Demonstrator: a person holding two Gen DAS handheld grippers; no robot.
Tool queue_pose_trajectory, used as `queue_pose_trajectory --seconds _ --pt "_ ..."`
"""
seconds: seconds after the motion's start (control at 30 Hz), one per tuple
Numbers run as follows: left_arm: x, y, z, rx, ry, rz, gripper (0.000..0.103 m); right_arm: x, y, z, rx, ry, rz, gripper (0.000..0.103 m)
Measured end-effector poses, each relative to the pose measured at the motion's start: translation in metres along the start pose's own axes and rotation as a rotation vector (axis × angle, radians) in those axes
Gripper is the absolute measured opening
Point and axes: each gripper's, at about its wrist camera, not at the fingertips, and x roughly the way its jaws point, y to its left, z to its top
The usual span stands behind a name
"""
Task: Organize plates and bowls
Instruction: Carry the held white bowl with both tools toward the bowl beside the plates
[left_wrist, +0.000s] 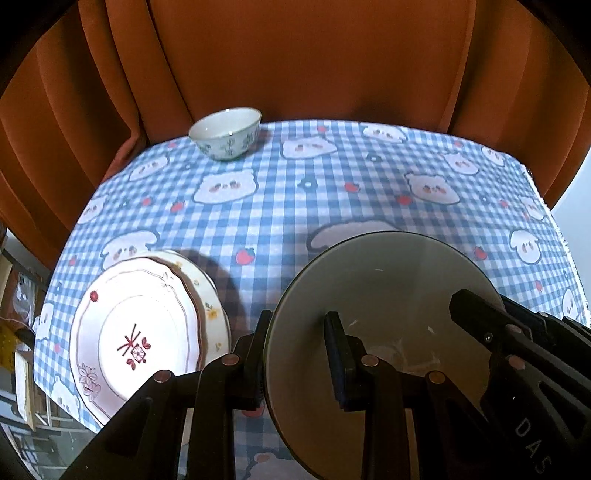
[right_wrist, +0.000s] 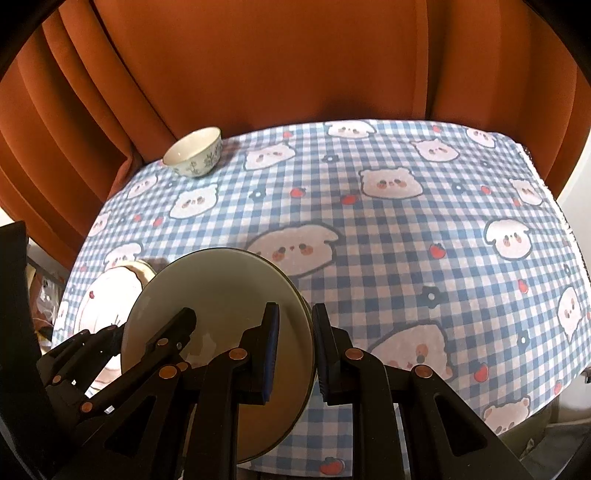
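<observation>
- Above the near edge of the table (left_wrist: 369, 192), a large grey-green bowl (left_wrist: 388, 295) hangs between both tools, each clamped on an opposite side of its rim.
- Left gripper (left_wrist: 295, 354): closed on the rim at about 9 o'clock of the bowl, one pad outside and one inside.
- Right gripper (right_wrist: 295, 350): closed on the rim at about 3 o'clock, in the same manner.
- Stacked plates (left_wrist: 147, 332) lie at 9 o'clock from the bowl, near it; a small patterned bowl (left_wrist: 225, 133) sits at 11 o'clock, well apart, by the far edge.
- My guess is the bowl is being carried to a resting spot (which one I cannot tell).
- Risks: glazed rims are slick, so uneven movement of the two hands could twist the bowl out of one grip; drifting toward 9 o'clock could knock it against the plates; releasing before it rests could drop it onto the table.
</observation>
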Motion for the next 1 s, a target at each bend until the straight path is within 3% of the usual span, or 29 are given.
queue_pose_trajectory --seconds 0.57,1.0 --pt "0.04 0.004 -0.001 -0.054 0.142 -0.021 0.026 0.041 -0.001 0.009 -0.035 0.106 -0.005 0.021" --pt "0.041 0.001 -0.006 -0.051 0.134 -0.024 0.026 0.043 0.0 0.006 -0.072 0.095 -0.046 0.022"
